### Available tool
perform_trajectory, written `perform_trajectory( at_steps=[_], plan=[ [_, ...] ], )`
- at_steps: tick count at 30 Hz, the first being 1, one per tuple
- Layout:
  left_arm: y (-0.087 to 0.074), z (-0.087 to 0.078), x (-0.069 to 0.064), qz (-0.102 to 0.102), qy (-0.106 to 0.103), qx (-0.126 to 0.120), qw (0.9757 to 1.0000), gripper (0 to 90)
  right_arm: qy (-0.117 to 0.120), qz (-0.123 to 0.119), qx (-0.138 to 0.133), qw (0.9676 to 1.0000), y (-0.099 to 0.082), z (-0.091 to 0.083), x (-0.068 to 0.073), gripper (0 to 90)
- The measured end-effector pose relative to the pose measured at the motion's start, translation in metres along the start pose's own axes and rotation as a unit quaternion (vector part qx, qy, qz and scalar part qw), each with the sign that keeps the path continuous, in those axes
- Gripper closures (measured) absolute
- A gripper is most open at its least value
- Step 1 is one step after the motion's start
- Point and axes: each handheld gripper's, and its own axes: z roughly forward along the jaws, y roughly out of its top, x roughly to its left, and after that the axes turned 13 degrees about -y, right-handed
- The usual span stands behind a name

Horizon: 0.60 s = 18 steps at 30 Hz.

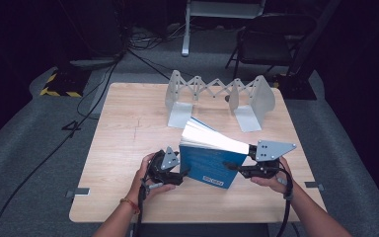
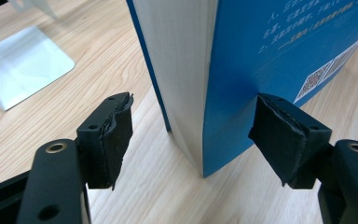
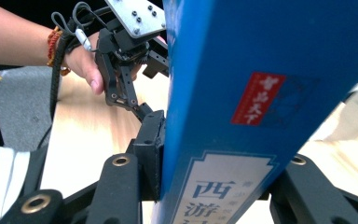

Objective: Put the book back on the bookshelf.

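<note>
The blue book stands tilted near the front of the surface, spine pinched by the right tongs to keep it up; the left tongs are spread around its corner, one pad touching the cover, probably to steady it.

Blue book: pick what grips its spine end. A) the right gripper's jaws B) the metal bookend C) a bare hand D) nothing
A: in the right gripper view the right gripper has its black jaws pressed on both sides of the blue book, spine facing the camera.
</note>
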Motion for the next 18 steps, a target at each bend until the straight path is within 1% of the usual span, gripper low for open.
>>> perform_trajectory(
  at_steps=[1, 2, 4, 6, 8, 9, 11, 13, 14, 16, 17, 18],
  plan=[
    [0.002, 0.002, 0.0, 0.0, -0.001, 0.001, 1.0, 29.0, -0.003, -0.003, 0.003, 1.0, -0.001, -0.003, -0.001, 58.9],
    [0.005, 0.005, 0.0, 0.005, 0.0, 0.003, 1.0, 28.9, -0.006, -0.005, 0.005, 1.0, -0.001, -0.005, -0.002, 58.9],
    [0.011, 0.012, 0.0, 0.006, -0.006, 0.0, 1.0, 28.8, -0.014, -0.005, 0.014, 0.9998, -0.002, -0.011, -0.004, 58.8],
    [0.018, 0.018, 0.0, 0.008, -0.014, -0.008, 0.9998, 28.8, -0.021, -0.004, 0.02, 0.9996, -0.003, -0.016, -0.006, 58.6],
    [0.024, 0.023, -0.002, 0.008, -0.022, -0.021, 0.9995, 28.9, -0.027, 0.005, 0.025, 0.9993, -0.005, -0.021, -0.008, 58.2],
    [0.03, 0.027, -0.003, 0.013, -0.027, -0.026, 0.9992, 28.9, -0.031, 0.007, 0.026, 0.9992, -0.006, -0.023, -0.01, 57.9],
    [0.035, 0.03, -0.005, 0.017, -0.031, -0.031, 0.9989, 29.0, -0.039, 0.011, 0.032, 0.9987, -0.006, -0.025, -0.012, 57.2],
    [0.036, 0.03, -0.006, 0.018, -0.028, -0.03, 0.999, 26.9, -0.041, 0.01, 0.033, 0.9985, -0.006, -0.025, -0.012, 56.6],
    [0.037, 0.031, -0.005, 0.014, -0.03, -0.033, 0.9989, 26.9, -0.04, 0.013, 0.036, 0.9985, -0.005, -0.026, -0.013, 56.0],
    [0.036, 0.031, -0.004, 0.01, -0.035, -0.035, 0.9987, 26.9, -0.044, 0.031, 0.021, 0.9984, 0.002, -0.03, -0.015, 52.7],
    [0.036, 0.03, -0.004, 0.009, -0.035, -0.036, 0.9987, 27.3, -0.042, 0.042, 0.017, 0.9981, 0.005, -0.032, -0.016, 52.8],
    [0.036, 0.03, -0.005, 0.008, -0.033, -0.036, 0.9988, 27.4, -0.042, 0.041, 0.026, 0.9979, 0.01, -0.033, -0.017, 53.1]
  ],
)
